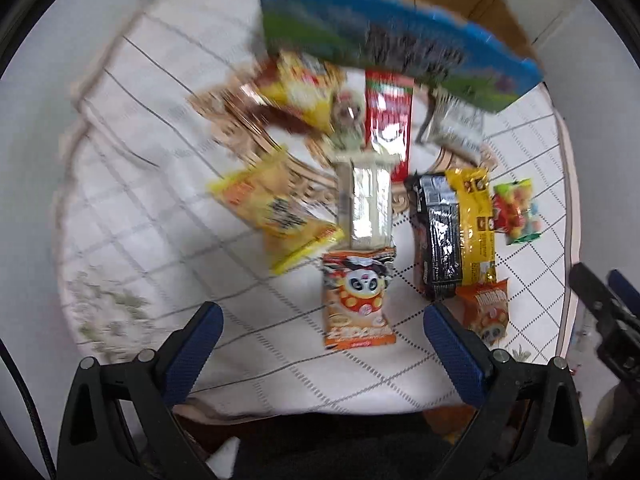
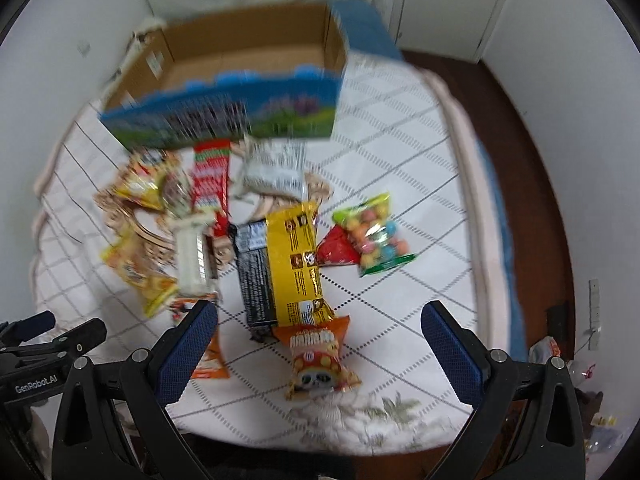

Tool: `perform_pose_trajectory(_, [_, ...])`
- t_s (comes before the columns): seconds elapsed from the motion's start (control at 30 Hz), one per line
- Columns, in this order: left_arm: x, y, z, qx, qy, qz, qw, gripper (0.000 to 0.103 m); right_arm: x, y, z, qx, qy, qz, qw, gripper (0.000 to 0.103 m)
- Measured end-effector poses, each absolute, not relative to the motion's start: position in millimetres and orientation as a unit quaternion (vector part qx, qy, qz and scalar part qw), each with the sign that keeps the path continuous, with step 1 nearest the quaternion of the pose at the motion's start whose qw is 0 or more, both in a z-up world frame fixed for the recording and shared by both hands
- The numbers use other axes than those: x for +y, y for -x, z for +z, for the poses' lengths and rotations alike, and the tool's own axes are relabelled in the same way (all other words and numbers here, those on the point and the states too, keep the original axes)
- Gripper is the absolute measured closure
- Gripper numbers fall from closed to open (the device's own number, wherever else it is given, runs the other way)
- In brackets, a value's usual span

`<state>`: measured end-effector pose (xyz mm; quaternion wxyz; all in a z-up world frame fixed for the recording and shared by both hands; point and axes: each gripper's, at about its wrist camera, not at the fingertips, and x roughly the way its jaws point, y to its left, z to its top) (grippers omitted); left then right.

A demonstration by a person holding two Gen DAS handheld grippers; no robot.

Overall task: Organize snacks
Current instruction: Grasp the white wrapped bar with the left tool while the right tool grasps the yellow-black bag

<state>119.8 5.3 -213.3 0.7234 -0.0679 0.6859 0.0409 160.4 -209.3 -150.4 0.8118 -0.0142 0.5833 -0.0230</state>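
Observation:
Several snack packs lie on a white checked cloth (image 1: 160,208). An orange panda pack (image 1: 358,300) lies just ahead of my open, empty left gripper (image 1: 320,320). A second orange panda pack (image 2: 320,360) lies between the fingers of my open, empty right gripper (image 2: 320,320). A black-and-yellow pack (image 2: 280,264), a candy-ball bag (image 2: 374,232), a red pack (image 2: 210,176), a cream wafer pack (image 2: 192,256) and yellow packs (image 1: 276,216) lie beyond. An open cardboard box (image 2: 240,60) with a blue-green front (image 2: 224,116) stands at the back.
The table's edge runs along the right (image 2: 468,160), with dark floor (image 2: 532,160) beyond. White walls stand behind the box. The other gripper shows at the right edge of the left view (image 1: 608,312) and the left edge of the right view (image 2: 48,340).

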Motion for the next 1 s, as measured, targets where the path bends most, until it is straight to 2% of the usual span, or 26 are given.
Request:
perform_pose_trajectory(0.17, [0, -151, -261, 0.700, 0.096, 0.037, 0.707, 0.002, -207, -201, -225, 0.634, 0.008, -0.006, 0.773, 0.000])
perform_pose_trajectory(0.2, [0, -158, -267, 0.700, 0.101, 0.039, 0.706, 0.005, -206, -207, -236, 0.641, 0.009, -0.004, 0.768, 0.001])
perform_pose_trajectory(0.23, [0, -166, -273, 0.698, 0.105, 0.038, 0.707, 0.015, -205, -213, -248, 0.648, 0.010, -0.003, 0.761, 0.002])
perform_pose_trajectory(0.3, [-1, -182, -286, 0.700, 0.107, 0.039, 0.705, 0.022, -205, -220, -265, 0.661, 0.003, -0.002, 0.751, 0.003])
perform_pose_trajectory(0.5, [-23, -217, -336, 0.740, 0.078, 0.012, 0.668, 0.022, -197, -230, -301, 0.685, -0.012, 0.025, 0.728, 0.003])
perform_pose_trajectory(0.57, [-28, -220, -350, 0.745, 0.059, 0.011, 0.664, 0.032, -190, -233, -313, 0.690, -0.008, 0.026, 0.723, 0.003])
perform_pose_trajectory(0.6, [-30, -219, -355, 0.745, 0.048, 0.012, 0.666, 0.042, -187, -234, -319, 0.691, -0.004, 0.029, 0.722, 0.003])
perform_pose_trajectory(0.67, [-31, -216, -355, 0.739, 0.036, 0.005, 0.673, 0.048, -180, -235, -331, 0.699, 0.009, 0.029, 0.715, 0.003])
perform_pose_trajectory(0.83, [-12, -202, -348, 0.728, 0.000, 0.013, 0.685, 0.046, -157, -237, -364, 0.719, 0.020, 0.037, 0.693, 0.003])
perform_pose_trajectory(1.0, [-2, -204, -357, 0.736, 0.005, 0.007, 0.677, 0.044, -144, -232, -392, 0.726, 0.011, 0.015, 0.687, 0.003])
